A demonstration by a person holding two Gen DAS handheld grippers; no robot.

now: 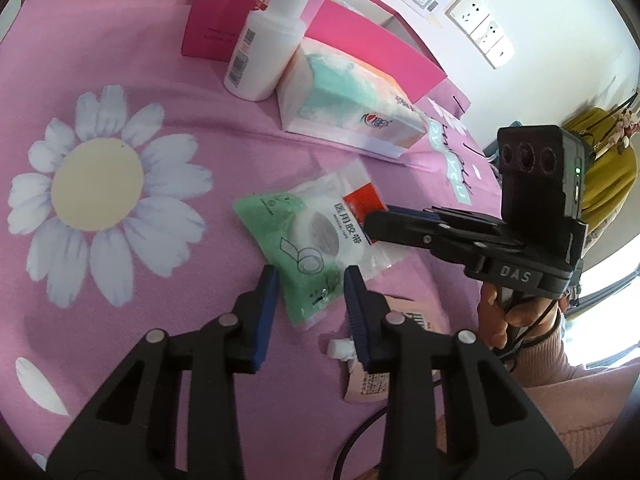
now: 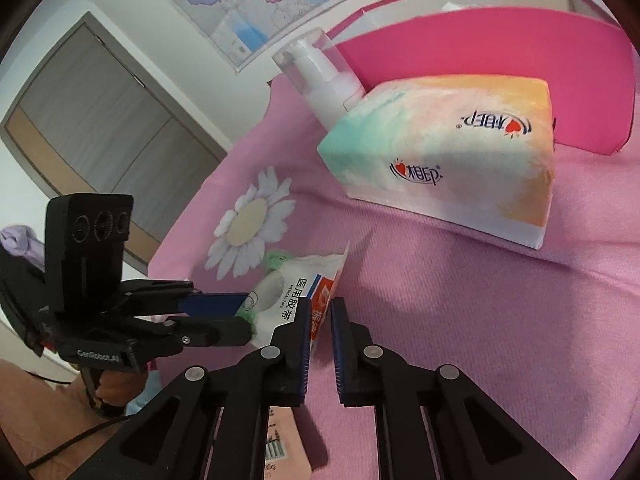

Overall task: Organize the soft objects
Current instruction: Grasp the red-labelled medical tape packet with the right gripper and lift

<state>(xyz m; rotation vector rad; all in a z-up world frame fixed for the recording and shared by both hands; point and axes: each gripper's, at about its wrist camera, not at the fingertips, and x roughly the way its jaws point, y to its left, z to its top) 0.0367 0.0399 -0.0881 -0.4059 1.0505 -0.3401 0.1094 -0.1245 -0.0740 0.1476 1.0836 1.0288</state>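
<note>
I see the medical tape packet (image 1: 316, 236) lying flat on the pink flowered cloth (image 1: 168, 120), in front of the tissue pack (image 1: 348, 96) and the white pump bottle (image 1: 268, 48). My right claw (image 1: 370, 224) pinches its red corner. My left claw (image 1: 310, 280) grips its green end, narrow.

Pump bottle (image 2: 324, 84): lower body concealed behind tissue pack (image 2: 448, 152). Pink tube (image 1: 364, 380): largely covered by left gripper's fingers (image 1: 358, 312). Pink box (image 1: 216, 20): top cut by frame edge.
</note>
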